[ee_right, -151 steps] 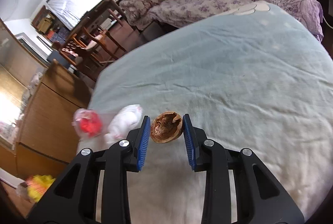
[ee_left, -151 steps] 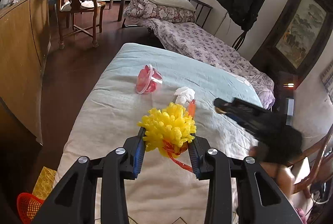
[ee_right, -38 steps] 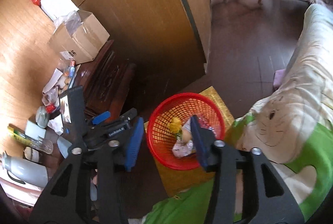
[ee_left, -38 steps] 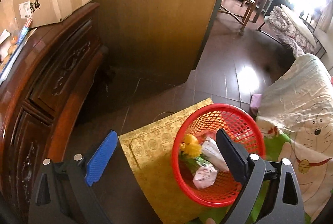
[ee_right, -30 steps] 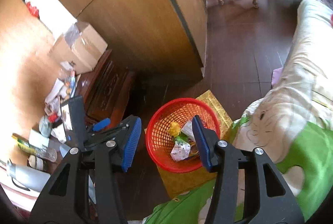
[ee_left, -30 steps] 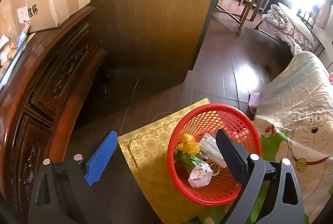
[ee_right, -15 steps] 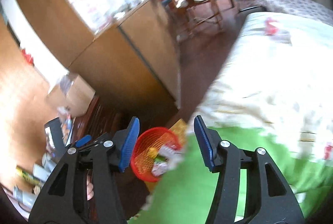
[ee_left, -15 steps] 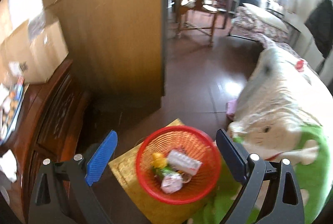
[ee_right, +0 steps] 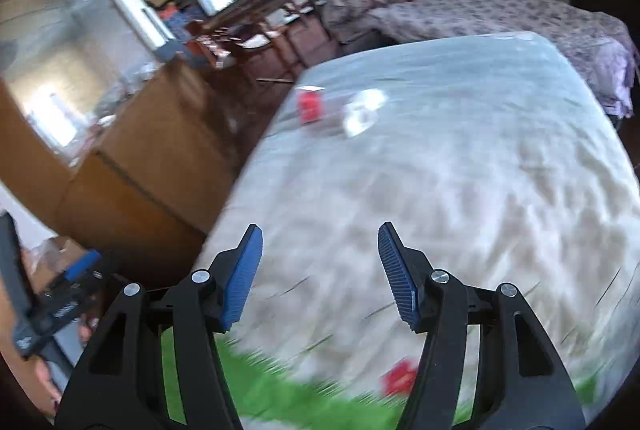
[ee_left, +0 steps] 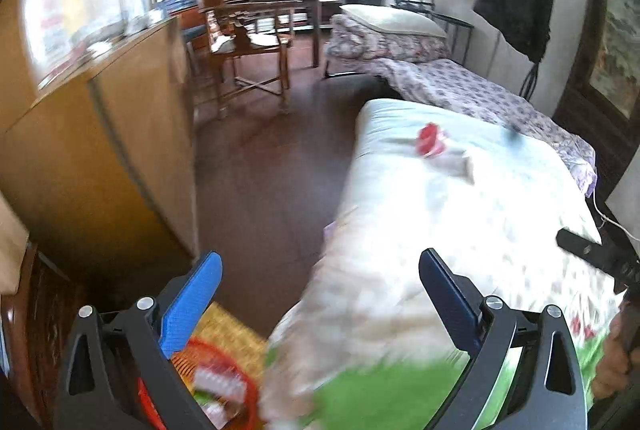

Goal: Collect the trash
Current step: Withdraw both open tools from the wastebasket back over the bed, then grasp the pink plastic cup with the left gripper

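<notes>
Both views are blurred by motion. My left gripper [ee_left: 320, 282] stands wide open and empty, above the near end of the bed [ee_left: 500, 214]. The red trash basket [ee_left: 224, 386], with wrappers in it, shows at the bottom left behind its left finger. A red plastic cup [ee_left: 430, 144] and a white crumpled tissue [ee_left: 456, 164] lie far up on the bed. My right gripper [ee_right: 320, 266] is empty, its jaws opening, over the near bed; the red cup [ee_right: 310, 106] and the tissue [ee_right: 362, 112] lie far ahead of it.
A wooden cabinet [ee_left: 100, 134] lines the left side across a strip of dark floor [ee_left: 264, 174]. A chair [ee_left: 248, 46] and table stand at the back. A second bed [ee_left: 460, 86] with floral cover lies behind. The right gripper's body [ee_left: 596, 254] shows at right.
Both grippers have swung up and away from the red basket toward the bed. The basket has dropped to the left view's bottom corner and left the right view. The right jaws have widened.
</notes>
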